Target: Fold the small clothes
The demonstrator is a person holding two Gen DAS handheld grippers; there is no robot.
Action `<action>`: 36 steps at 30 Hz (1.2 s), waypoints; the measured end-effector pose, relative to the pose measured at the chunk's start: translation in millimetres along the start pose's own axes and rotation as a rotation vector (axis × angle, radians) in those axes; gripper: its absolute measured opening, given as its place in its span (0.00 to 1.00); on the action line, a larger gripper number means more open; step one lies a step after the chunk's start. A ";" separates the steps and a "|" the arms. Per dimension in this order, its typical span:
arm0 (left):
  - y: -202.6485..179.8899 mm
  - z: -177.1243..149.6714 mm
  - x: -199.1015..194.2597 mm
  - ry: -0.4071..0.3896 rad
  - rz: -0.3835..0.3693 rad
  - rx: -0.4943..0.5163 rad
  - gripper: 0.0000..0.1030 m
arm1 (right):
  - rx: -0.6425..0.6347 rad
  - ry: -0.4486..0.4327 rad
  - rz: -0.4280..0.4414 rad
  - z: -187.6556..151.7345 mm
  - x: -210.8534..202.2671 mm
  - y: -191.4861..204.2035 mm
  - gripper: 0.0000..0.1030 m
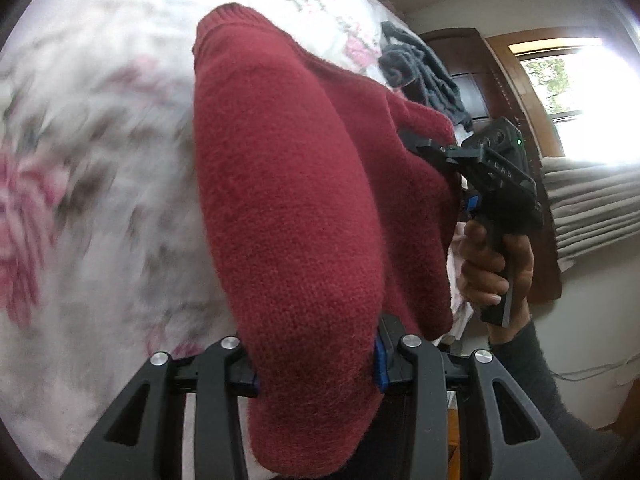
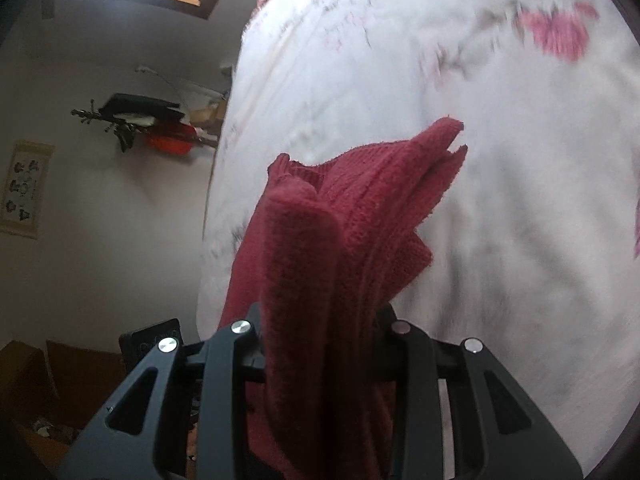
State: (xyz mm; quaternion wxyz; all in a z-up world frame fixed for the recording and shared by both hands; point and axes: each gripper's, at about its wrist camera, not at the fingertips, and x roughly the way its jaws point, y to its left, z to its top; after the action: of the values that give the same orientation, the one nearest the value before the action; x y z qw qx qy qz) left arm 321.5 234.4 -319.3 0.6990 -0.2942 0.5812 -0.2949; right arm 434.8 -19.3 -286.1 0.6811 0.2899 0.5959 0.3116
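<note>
Both the left gripper (image 1: 316, 364) and right gripper (image 2: 320, 344), at lower centre, clamp the red knit garment (image 1: 288, 200), apparently suspending it over the floral bedspread (image 1: 100, 160) for folding.

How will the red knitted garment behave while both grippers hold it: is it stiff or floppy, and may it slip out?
The red knitted garment is probably floppy: it drapes and bulges over the left gripper. It seems thick, so likely a bit heavy for its size. Slipping looks unlikely, since the fuzzy knit fills the jaws of the right gripper too.
</note>
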 end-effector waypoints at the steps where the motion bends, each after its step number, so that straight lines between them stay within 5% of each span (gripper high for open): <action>1: 7.5 -6.7 3.5 0.004 -0.001 -0.011 0.38 | 0.006 0.011 -0.004 -5.2 5.6 -3.0 0.28; 11: 65.9 -34.1 37.4 0.037 0.024 -0.073 0.42 | 0.060 0.084 -0.024 -25.4 45.6 -55.7 0.29; 13: 74.2 -37.0 42.3 0.038 0.021 -0.098 0.51 | 0.069 0.092 -0.020 -26.0 47.3 -69.2 0.33; 15: 77.2 -40.4 41.7 0.035 0.037 -0.116 0.57 | 0.064 0.083 -0.056 -26.8 43.4 -77.8 0.52; 18: 58.8 -48.5 14.6 -0.037 0.198 -0.060 0.67 | 0.079 -0.037 -0.079 -32.4 7.4 -80.2 0.55; 20: 27.9 -59.5 -15.7 -0.151 0.305 0.067 0.68 | 0.040 -0.116 -0.097 -44.6 -20.6 -69.5 0.54; 22: 3.2 -70.6 -32.1 -0.194 0.234 0.151 0.70 | -0.044 -0.129 -0.106 -63.5 -34.9 -46.4 0.49; 24: -10.6 -77.5 -27.3 -0.170 0.113 0.182 0.70 | -0.129 -0.128 -0.148 -78.8 -33.8 -26.5 0.24; 26: -12.7 -81.4 -7.9 -0.114 0.073 0.193 0.68 | -0.191 -0.126 -0.156 -90.6 -27.9 -12.4 0.02; 28: -5.8 -81.9 22.4 -0.047 0.084 0.179 0.67 | -0.215 -0.087 -0.152 -96.8 -11.6 -10.7 0.00; 32: 18.0 -79.4 56.6 0.020 0.118 0.135 0.64 | -0.162 -0.045 -0.279 -79.8 15.9 -49.3 0.00; 36: -7.5 -70.4 35.6 0.046 0.067 0.174 0.62 | -0.121 -0.061 -0.219 -67.5 0.6 -57.2 0.00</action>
State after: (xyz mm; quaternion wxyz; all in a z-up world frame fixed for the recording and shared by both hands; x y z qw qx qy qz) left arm 256.9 197.8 -347.0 0.7179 -0.2060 0.5789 -0.3273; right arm 372.5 -53.7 -338.5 0.7450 0.1911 0.5831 0.2618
